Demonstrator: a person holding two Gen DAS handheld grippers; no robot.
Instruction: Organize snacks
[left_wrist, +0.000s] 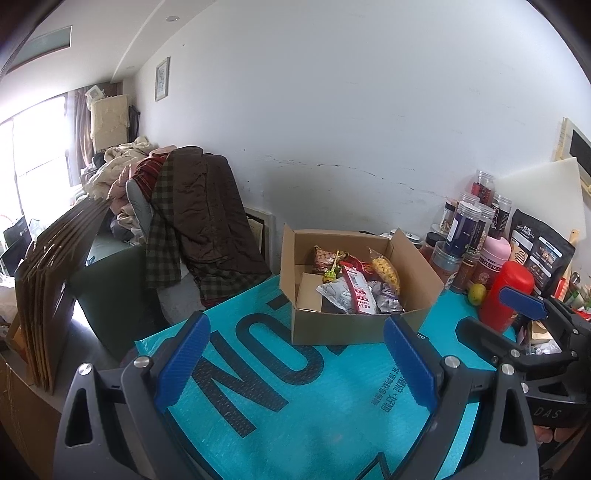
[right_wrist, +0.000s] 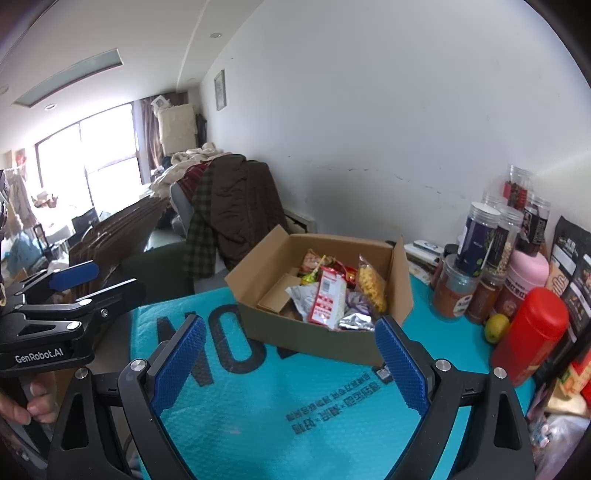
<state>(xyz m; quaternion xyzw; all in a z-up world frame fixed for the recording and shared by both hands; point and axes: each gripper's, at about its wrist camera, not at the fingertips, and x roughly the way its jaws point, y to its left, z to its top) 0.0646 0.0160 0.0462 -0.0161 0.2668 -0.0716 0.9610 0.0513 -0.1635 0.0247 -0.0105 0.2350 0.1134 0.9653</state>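
Cardboard box (left_wrist: 354, 295) of snack packets (right_wrist: 332, 295) sits open on my teal-covered worktop (left_wrist: 295, 387), jars (right_wrist: 476, 258) beside it; my left tool (left_wrist: 295, 358) and right tool (right_wrist: 291, 362) hover spread wide, empty.

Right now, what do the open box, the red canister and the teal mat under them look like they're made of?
The open box looks like plain brown corrugated cardboard, matte, with creased flaps. The red canister seems to be smooth plastic with a slight sheen, though coated metal can't be ruled out. The teal mat appears to be a dimpled plastic film, possibly bubble padding, with printed black lettering.
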